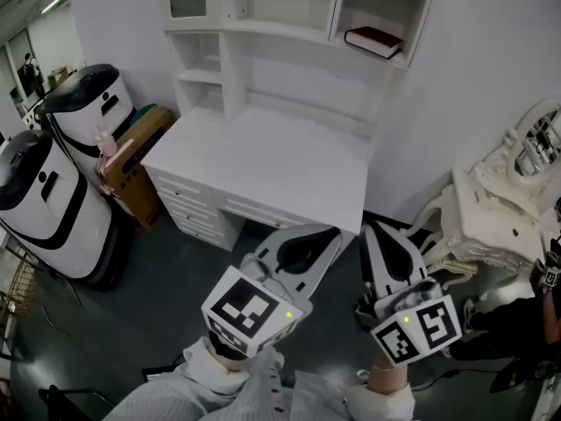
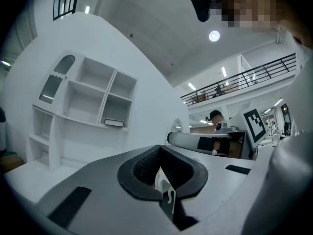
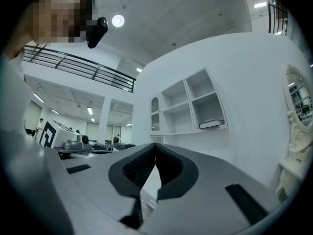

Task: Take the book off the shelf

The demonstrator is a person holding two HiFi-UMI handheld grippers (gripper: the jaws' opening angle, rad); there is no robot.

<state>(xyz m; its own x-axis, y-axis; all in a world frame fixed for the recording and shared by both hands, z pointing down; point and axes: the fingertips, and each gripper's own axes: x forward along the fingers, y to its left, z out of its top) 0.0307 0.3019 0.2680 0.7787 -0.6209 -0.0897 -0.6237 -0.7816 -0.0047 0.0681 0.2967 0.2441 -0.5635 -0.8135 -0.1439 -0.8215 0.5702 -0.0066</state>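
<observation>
We hold both grippers low in front of us, over the dark floor just short of the white desk's front edge. The book is well apart from them, up and beyond the desktop. It lies in the right-hand cubby of the shelf unit that stands at the back of the desk. In the head view it sits above and slightly right of the right gripper, and further right of the left gripper.

From the left gripper's own view, the book is up and to the left of the jaw tips, in the lower of the two right-hand cubbies. From the right gripper view, the book is up and to the right of the tips.

The left gripper is fully closed: its tips meet, only a small gap shows behind them, and nothing is held. The right gripper looks the same, with its tips together and nothing gripped.

The book lies flat on its cover, dark red side up. Its long axis runs side to side across the cubby, roughly along the shelf's front edge. One long, paler side faces out toward us. It rests near the front of the cubby floor, with space around it on both sides.
</observation>
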